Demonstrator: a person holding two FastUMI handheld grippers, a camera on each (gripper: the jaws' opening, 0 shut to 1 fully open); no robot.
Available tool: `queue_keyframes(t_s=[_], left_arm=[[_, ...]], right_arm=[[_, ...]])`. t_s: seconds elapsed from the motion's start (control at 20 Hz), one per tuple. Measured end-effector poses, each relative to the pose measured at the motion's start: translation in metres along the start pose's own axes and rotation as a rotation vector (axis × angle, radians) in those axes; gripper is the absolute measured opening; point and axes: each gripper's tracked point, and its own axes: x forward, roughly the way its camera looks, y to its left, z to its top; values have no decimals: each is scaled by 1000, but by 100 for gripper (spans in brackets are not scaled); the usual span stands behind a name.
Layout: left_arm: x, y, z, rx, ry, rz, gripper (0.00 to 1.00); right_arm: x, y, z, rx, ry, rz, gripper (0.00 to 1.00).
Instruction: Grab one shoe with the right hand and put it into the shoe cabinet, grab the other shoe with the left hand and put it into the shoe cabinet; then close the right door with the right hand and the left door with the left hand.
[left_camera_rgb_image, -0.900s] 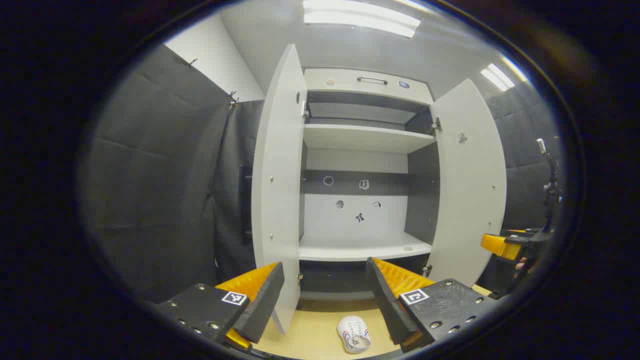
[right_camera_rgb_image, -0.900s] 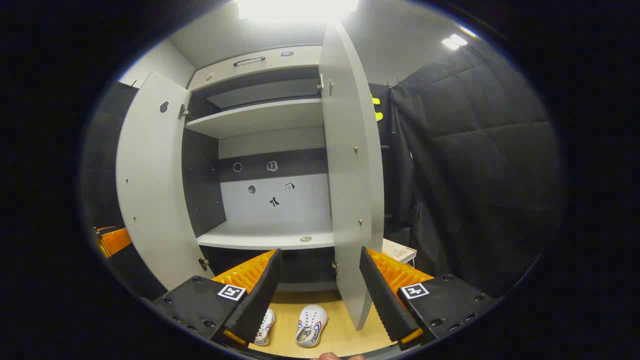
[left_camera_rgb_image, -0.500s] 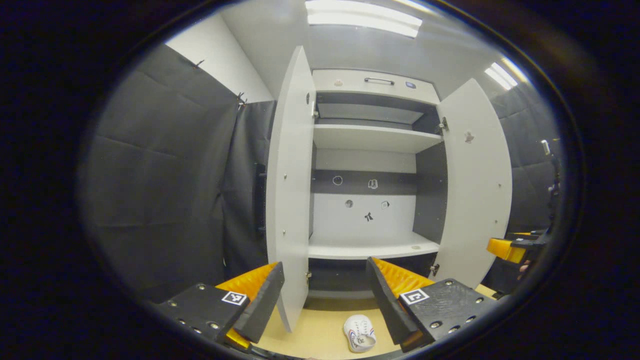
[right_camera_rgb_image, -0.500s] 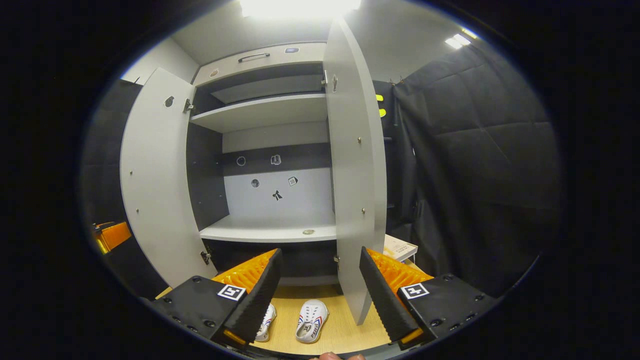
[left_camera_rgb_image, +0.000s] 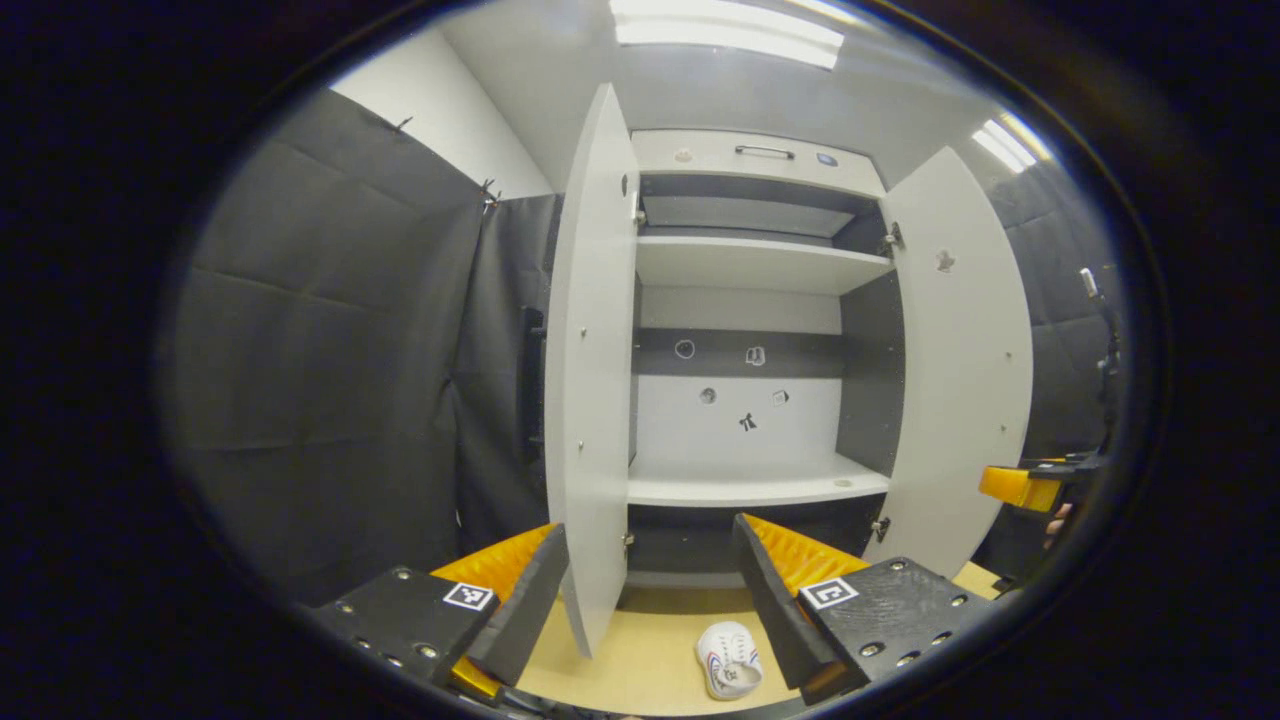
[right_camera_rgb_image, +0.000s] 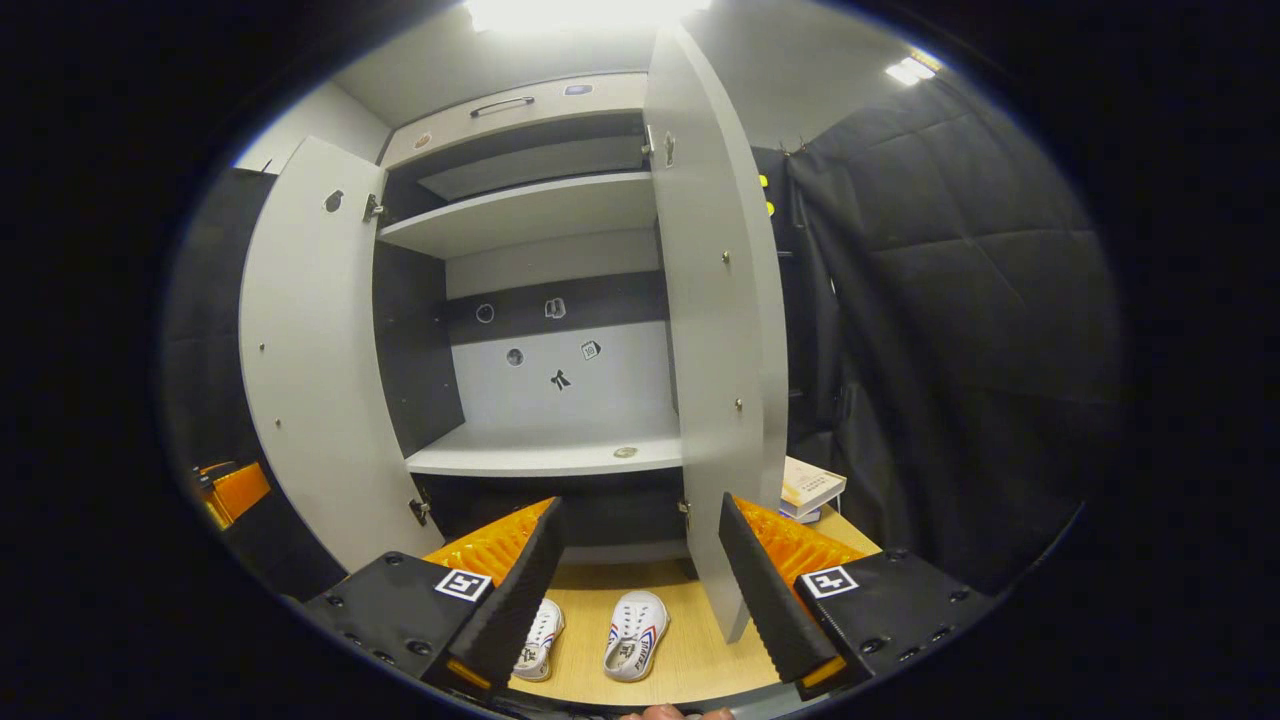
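Shoes (right_camera_rgb_image: 600, 645) lie on the wooden floor (right_camera_rgb_image: 690, 660) before the open cabinet (right_camera_rgb_image: 540, 450), both tools (left_camera_rgb_image: 650, 600) (right_camera_rgb_image: 640, 590) agape, empty.

Left tool (left_camera_rgb_image: 650, 590) and right tool (right_camera_rgb_image: 640, 590), both agape, empty, level.

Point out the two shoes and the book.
left shoe (right_camera_rgb_image: 538, 643), right gripper view, on its upper.
right shoe (right_camera_rgb_image: 634, 648), right gripper view, on its laces.
book (right_camera_rgb_image: 812, 483), right gripper view, on its cover.
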Motion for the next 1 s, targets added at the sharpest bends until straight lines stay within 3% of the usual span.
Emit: queue_keyframes(t_s=[0.4,0.6,0.7,0.9,0.95,1.0], left_arm=[[-3,6,-25,7,31,-7,94],[-10,1,-51,34,54,-32,94],[-12,1,-69,28,86,-42,89],[-15,-1,-99,4,161,-58,100],[-16,0,-108,2,178,-59,89],[-18,2,-115,0,196,-60,94]], right_arm=[[37,22,-27,-70,73,39,96],[58,29,-71,-50,181,69,96],[72,30,-97,-59,247,65,97],[100,43,-151,-66,352,106,97],[106,47,-164,-56,377,114,97],[112,49,-181,-48,406,120,97]])
